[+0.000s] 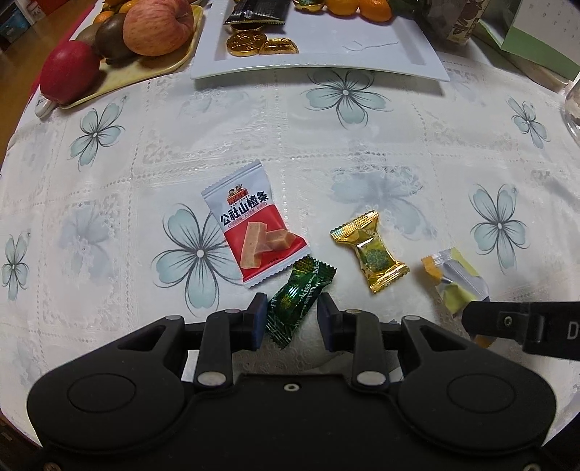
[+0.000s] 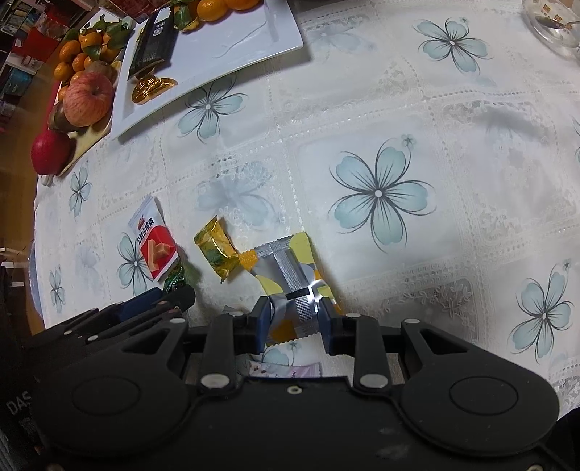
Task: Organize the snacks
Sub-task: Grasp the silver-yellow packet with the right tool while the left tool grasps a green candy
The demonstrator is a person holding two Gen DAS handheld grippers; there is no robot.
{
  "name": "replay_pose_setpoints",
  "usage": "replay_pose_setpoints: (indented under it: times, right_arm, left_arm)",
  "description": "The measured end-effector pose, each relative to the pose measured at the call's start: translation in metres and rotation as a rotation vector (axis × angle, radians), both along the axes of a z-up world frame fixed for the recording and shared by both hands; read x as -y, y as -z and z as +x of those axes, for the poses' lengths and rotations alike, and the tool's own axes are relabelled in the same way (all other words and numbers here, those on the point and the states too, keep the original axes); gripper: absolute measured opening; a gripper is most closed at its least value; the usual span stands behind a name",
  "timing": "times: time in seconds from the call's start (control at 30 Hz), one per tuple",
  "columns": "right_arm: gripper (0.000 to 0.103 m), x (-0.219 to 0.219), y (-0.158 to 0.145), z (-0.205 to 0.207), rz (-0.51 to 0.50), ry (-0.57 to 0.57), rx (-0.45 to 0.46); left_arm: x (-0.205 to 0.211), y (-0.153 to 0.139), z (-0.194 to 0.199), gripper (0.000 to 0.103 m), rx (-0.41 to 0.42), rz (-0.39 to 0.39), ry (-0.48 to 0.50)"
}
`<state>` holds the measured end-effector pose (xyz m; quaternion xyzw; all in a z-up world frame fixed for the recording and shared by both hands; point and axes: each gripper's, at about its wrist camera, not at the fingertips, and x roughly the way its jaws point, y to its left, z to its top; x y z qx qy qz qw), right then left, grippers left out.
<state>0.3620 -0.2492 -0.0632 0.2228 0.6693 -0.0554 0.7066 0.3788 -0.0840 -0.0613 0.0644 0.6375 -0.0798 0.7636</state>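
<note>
My left gripper straddles a green candy on the tablecloth; the jaws stand a little wider than the candy, with a gap on the right side. A red-and-white hawthorn snack packet and a gold candy lie just beyond. My right gripper has its pads against both sides of a silver-and-yellow snack packet, which lies on the cloth; the packet also shows in the left wrist view. The white tray at the back holds gold coins and a dark packet.
A fruit plate with apples, kiwis and oranges stands at the back left. Oranges lie at the far end of the tray. A glass dish sits at the back right. Boxes stand behind the tray. Another packet lies under my right gripper.
</note>
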Motion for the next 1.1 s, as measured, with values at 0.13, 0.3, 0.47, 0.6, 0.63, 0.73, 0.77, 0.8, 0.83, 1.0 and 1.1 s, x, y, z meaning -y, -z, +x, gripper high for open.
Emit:
replay_pose_setpoints:
  times: [0.13,0.3,0.47,0.6,0.63,0.73,0.77,0.8,0.83,1.0,1.1]
  right_arm:
    - [0.03,0.0,0.0,0.0,0.001,-0.003,0.002]
    - [0.03,-0.001,-0.001,0.0,0.002,-0.007,0.002]
    - [0.03,-0.001,-0.001,0.0,0.0,-0.009,-0.001]
    - [0.03,-0.003,0.0,-0.001,0.002,-0.016,-0.003]
    - [0.03,-0.003,0.001,-0.001,0.001,-0.017,-0.003]
    - [0.03,-0.003,0.0,-0.001,0.003,-0.016,-0.003]
    - [0.03,-0.003,0.0,-0.001,0.003,-0.014,-0.001]
    - [0.03,-0.002,0.0,-0.001,0.003,-0.011,-0.001]
    - [0.03,-0.001,0.0,-0.001,0.004,-0.009,0.001]
    - [0.03,0.002,-0.004,-0.003,-0.003,-0.013,0.008]
    - [0.03,0.004,-0.006,-0.007,-0.017,-0.016,0.009]
  left_arm:
    - [0.0,-0.002,-0.001,0.04,0.01,0.0,0.0]
    - [0.002,-0.001,0.0,0.04,0.004,-0.003,0.003]
    - [0.008,0.004,-0.001,0.041,0.011,0.018,0.013]
    - [0.009,0.009,0.001,0.041,0.005,0.028,-0.003]
    - [0.008,0.009,0.002,0.041,0.0,0.017,-0.004]
    - [0.005,0.01,0.004,0.038,-0.016,-0.008,-0.019]
    - [0.004,0.01,0.005,0.034,-0.019,-0.014,-0.027]
    - [0.001,0.01,0.006,0.027,-0.023,-0.019,-0.039]
    - [-0.001,0.01,0.007,0.025,-0.033,-0.028,-0.05]
    - [-0.019,0.011,0.012,0.024,-0.117,-0.12,-0.125]
    - [-0.025,0.007,0.009,0.024,-0.13,-0.131,-0.146]
